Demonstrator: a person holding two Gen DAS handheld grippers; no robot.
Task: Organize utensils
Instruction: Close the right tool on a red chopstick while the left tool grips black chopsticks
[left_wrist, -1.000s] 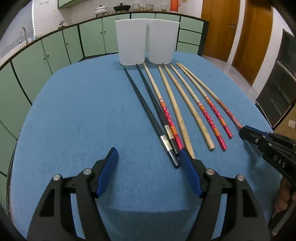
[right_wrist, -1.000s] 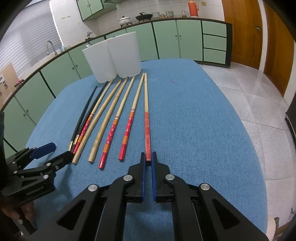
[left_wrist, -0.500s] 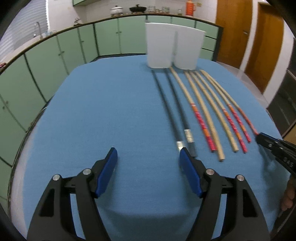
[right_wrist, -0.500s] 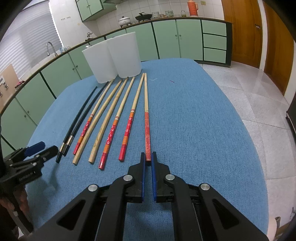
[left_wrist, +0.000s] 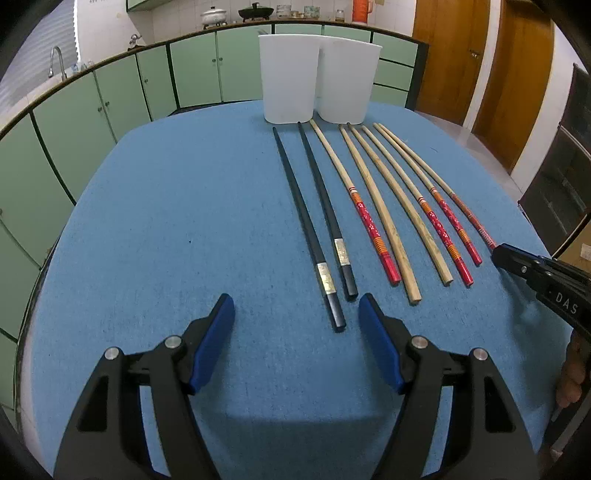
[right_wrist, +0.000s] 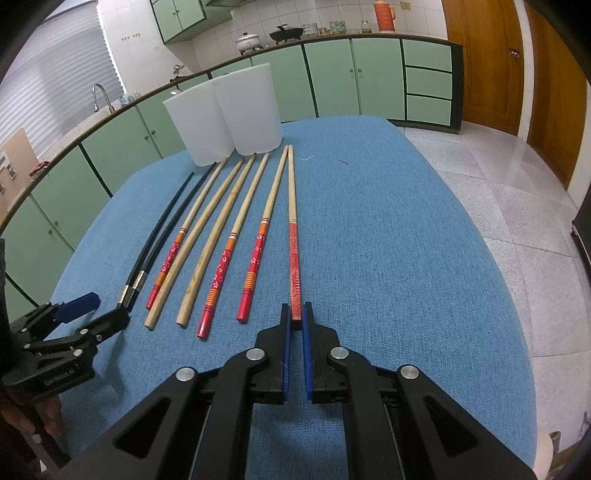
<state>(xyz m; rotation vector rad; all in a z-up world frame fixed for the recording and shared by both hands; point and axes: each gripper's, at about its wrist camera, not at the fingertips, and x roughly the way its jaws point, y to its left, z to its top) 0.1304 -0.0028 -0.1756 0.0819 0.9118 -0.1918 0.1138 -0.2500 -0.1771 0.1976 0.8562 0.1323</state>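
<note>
Several chopsticks lie side by side on the blue table (left_wrist: 184, 221): two black ones (left_wrist: 314, 236), plain bamboo ones (left_wrist: 384, 218) and red-handled ones (left_wrist: 373, 229). Two white containers (left_wrist: 288, 77) stand at their far tips. My left gripper (left_wrist: 297, 314) is open, its jaws either side of the near ends of the black chopsticks (right_wrist: 147, 254). My right gripper (right_wrist: 294, 314) is shut on the near end of the rightmost red-handled chopstick (right_wrist: 293, 254), which lies on the table. The right gripper also shows in the left wrist view (left_wrist: 498, 254).
Green cabinets (left_wrist: 110, 103) curve round the far side of the table. A tiled floor (right_wrist: 517, 206) and wooden doors (right_wrist: 546, 66) are to the right. The table's near edge is just under both grippers.
My left gripper has swung about and now points at the black chopsticks' near ends between its open jaws. The right gripper has stayed shut on the red-handled chopstick.
</note>
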